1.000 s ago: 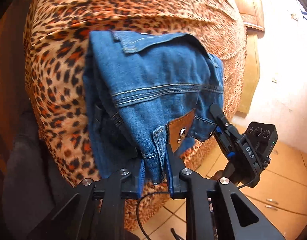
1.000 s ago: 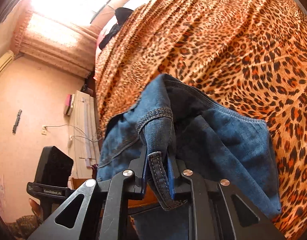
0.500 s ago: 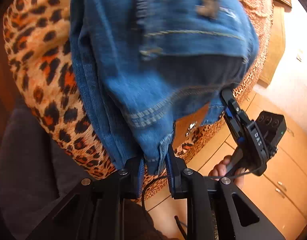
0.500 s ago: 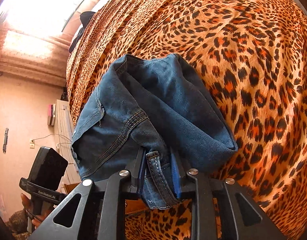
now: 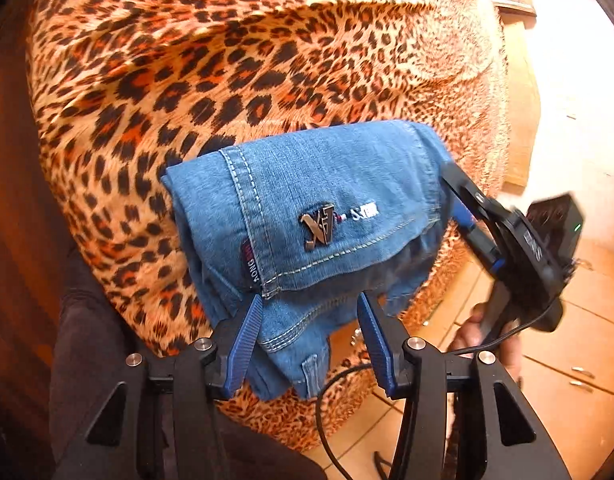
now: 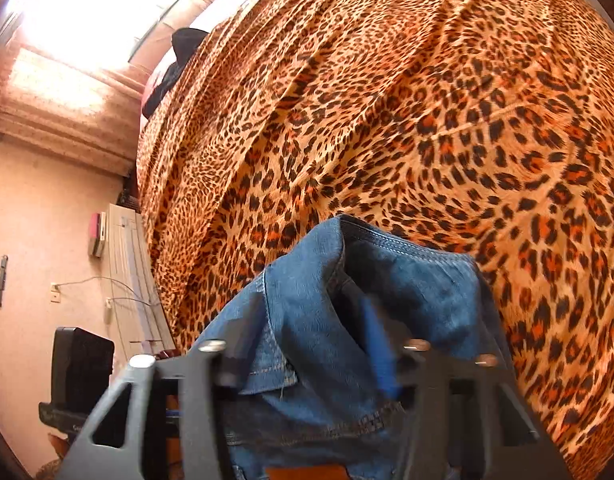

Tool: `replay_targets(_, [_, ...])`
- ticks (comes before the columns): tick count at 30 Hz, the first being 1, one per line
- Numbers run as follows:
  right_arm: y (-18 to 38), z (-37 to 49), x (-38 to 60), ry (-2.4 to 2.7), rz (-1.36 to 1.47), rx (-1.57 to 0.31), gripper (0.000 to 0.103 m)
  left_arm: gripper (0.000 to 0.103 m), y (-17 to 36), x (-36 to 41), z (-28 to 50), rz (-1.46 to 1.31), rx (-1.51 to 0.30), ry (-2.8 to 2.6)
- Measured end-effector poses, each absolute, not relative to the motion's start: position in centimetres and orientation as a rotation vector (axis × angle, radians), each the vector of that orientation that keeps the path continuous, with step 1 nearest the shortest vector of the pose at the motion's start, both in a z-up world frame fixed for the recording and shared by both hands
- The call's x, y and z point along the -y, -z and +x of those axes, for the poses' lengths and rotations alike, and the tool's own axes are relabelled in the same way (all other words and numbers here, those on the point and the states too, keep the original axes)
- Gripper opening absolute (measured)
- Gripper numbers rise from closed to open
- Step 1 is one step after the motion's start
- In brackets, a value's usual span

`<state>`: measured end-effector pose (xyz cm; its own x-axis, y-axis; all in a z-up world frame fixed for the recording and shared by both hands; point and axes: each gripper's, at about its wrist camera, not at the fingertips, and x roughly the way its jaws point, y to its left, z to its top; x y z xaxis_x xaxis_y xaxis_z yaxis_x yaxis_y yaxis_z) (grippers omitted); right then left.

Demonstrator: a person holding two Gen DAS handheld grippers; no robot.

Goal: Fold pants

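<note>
On leopard-print bedspread (image 5: 187, 80) | folded blue denim pants (image 5: 327, 208) released | left gripper (image 5: 311, 340) parted, right gripper (image 6: 307, 364) apparently parted, blurred | withdrawal needed next

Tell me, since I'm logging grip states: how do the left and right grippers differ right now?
The left gripper looks sharp in its own view; the right gripper is blurred in its own. The left gripper sits at the near edge of the folded blue denim jeans, where they overhang the leopard-print bedspread; the right gripper is at their side end. Shared: both stand open, fingers apart with loose denim between them.
</note>
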<state>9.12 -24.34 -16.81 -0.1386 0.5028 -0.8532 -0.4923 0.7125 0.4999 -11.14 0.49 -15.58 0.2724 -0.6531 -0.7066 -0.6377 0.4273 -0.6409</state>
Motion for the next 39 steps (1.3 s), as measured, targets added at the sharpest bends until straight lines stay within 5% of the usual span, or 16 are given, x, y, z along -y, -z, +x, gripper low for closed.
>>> replay_targets(6, [17.0,9.4,22.1,-0.810,-0.213,-1.352,0.019,0.047,16.9,1.5,-9.8,-1.194,-1.450,0.000])
replay_targets(7, [18.3,9.7,22.3,-0.773,-0.262,-1.384,0.036,0.047,16.8,1.8,-9.4,-1.186,-1.459,0.002])
replay_targets(8, [18.6,9.9,23.2,-0.747,-0.244,-1.392,0.040,0.046,16.5,1.9,-9.4,-1.172,-1.473,0.013])
replay_targets(17, [14.4,7.3,36.8,-0.684,0.245,-1.328,0.053,0.051,9.1,0.5,-8.2,-0.835,-1.450,0.200])
replay_targets(27, [20.2,-0.7,42.5,-0.376,0.769,-1.306,0.053,0.051,11.2,4.2,6.2,-0.573,-1.571,0.317])
replay_targets(28, [20.6,-0.9,42.1,-0.346,0.790,-1.296,0.047,0.051,12.0,4.9,6.7,-0.531,-1.584,0.328])
replay_targets(30, [20.6,-1.0,40.9,-0.255,0.749,-1.281,0.011,0.049,12.8,6.7,7.7,-0.392,-1.606,0.333])
replay_targets(33, [18.2,-1.6,40.3,-0.161,0.677,-1.197,0.007,0.031,11.6,9.5,8.4,-0.242,-1.516,0.395])
replay_targets(39, [19.4,-1.9,38.7,0.045,0.462,-1.279,0.008,0.030,11.9,15.1,7.0,0.144,-1.407,0.435])
